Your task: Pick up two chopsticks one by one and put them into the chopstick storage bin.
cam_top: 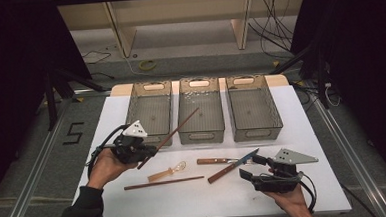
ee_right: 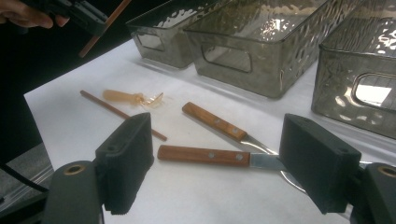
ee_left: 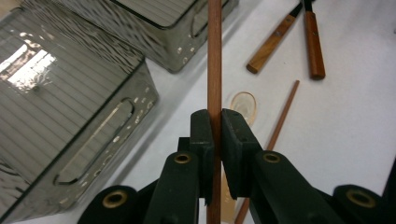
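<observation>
Left claw (ee_left: 217, 140) pinching chopstick (ee_left: 214, 56), lower end cut off; right claw (ee_right: 219, 163) spread, knife blade (ee_right: 268, 162) partly hidden.

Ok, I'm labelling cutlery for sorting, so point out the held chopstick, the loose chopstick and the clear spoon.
Held chopstick (ee_left: 214, 56), left gripper view, on its shaft above the jaws.
Loose chopstick (cam_top: 164, 182), high view, on its middle.
Clear spoon (ee_right: 122, 96), right gripper view, on its handle.
</observation>
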`<action>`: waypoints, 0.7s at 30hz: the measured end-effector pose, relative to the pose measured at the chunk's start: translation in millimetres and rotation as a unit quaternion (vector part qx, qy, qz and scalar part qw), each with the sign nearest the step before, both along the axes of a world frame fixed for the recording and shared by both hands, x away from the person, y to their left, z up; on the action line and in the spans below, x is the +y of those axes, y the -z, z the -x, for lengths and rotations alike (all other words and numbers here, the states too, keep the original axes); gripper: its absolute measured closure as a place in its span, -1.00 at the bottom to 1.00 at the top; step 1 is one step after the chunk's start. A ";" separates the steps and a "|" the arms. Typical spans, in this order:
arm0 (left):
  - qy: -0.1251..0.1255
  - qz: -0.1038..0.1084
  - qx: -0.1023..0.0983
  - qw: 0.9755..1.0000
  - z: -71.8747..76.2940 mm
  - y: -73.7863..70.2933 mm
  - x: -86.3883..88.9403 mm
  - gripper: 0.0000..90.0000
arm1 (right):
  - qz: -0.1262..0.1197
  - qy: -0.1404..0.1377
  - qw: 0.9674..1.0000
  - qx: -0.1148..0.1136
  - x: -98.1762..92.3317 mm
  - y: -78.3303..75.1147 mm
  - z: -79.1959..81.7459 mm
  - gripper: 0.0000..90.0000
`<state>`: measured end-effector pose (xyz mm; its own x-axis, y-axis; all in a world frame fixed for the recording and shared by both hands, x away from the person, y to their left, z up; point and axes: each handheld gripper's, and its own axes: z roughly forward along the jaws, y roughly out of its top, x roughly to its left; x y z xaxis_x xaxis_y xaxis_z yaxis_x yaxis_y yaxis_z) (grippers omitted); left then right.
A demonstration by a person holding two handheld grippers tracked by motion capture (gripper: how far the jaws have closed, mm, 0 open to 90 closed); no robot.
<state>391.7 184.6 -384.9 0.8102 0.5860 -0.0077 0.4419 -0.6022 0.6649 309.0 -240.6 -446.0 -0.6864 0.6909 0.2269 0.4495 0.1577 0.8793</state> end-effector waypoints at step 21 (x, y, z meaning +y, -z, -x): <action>-0.042 0.038 -0.018 0.998 -33.4 -15.8 7.5 0.84 | -0.001 0.001 1.000 -0.001 -0.3 -0.2 0.7 -0.41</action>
<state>425.1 192.0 -369.1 0.7593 0.6502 -0.0274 0.4637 -0.5111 0.7237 308.3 -241.0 -445.8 -0.6858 0.6914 0.2273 0.4481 0.1551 0.8804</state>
